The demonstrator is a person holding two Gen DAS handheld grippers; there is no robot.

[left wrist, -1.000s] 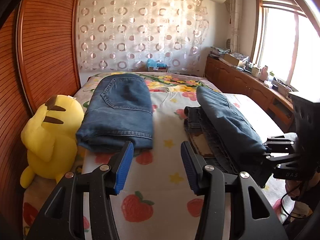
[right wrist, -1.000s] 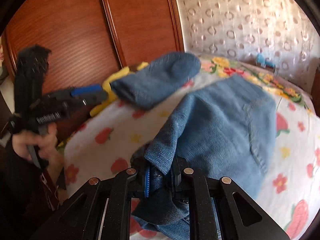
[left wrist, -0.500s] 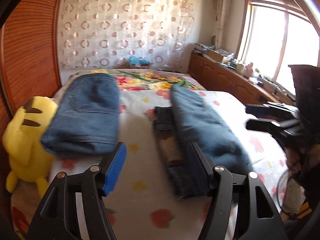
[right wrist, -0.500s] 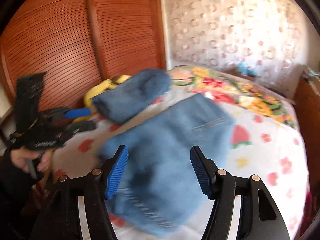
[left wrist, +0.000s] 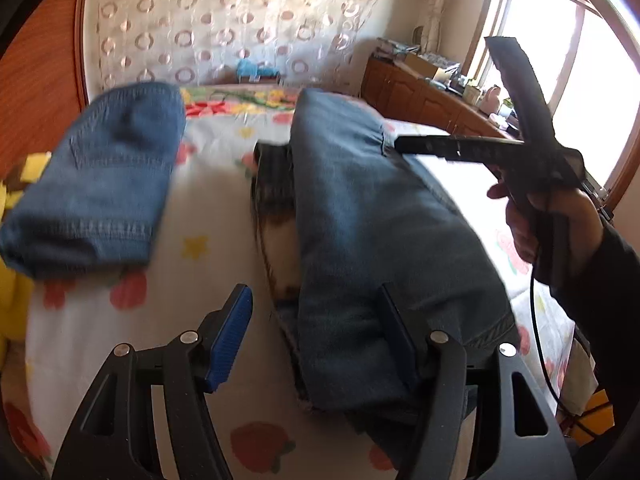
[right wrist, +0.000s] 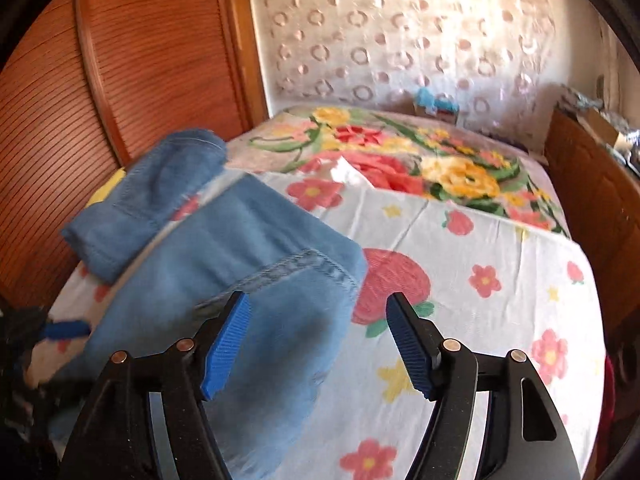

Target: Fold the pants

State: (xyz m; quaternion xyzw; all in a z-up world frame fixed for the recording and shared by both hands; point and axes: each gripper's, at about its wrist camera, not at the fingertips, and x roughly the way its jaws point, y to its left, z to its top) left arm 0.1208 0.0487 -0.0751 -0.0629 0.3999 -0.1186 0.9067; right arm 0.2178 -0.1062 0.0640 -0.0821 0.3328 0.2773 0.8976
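The jeans being folded (left wrist: 372, 240) lie lengthwise down the middle of the bed (right wrist: 500, 280), one half flopped over the other so a darker inner strip shows along the side facing the already folded jeans (left wrist: 100, 184), which sit well apart near the wooden wardrobe (right wrist: 120, 80). The left gripper (left wrist: 312, 340) hovers right at the near hem, jaws fairly wide, nothing pinched. The right gripper (right wrist: 316, 344) is over the jeans' other edge, jaws opening, denim under them but not clamped.

Risky bit, probably: thick, floppy denim. If a jaw catches only the top layer, the fold peels open and the edges go crooked. A drag across the loose bedsheet could bunch it too, or shove the jeans toward the folded pair.
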